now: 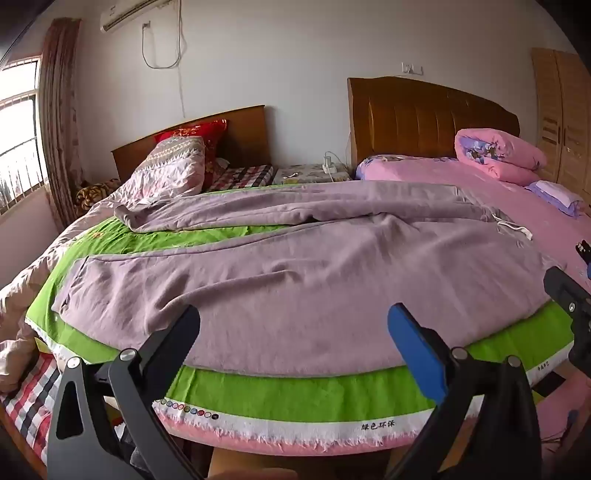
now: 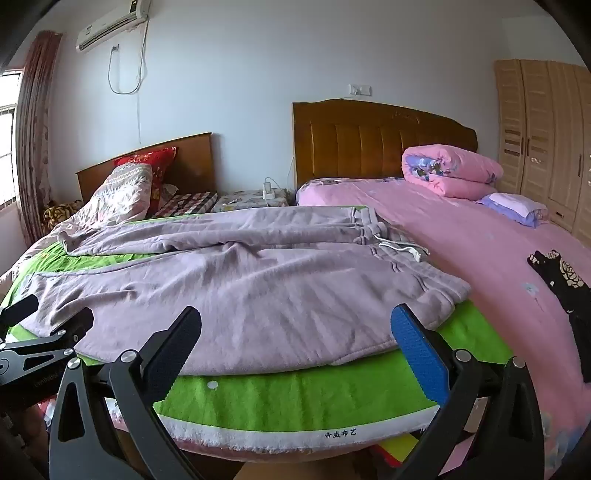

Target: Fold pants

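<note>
In the left wrist view, the left gripper is held wide open and empty just short of the pants, which are spread flat ahead, presumably for folding. In the right wrist view, the right gripper is likewise wide open, empty; the pants, lilac and wrinkled, lie ahead, drawstring beyond.

I'm facing a pale wall with an air conditioner high on it. Daylight pours through the barred window beside a reddish curtain. Two wooden headboards, one low, one tall, flank a nightstand. A light wardrobe stands at the right.
</note>
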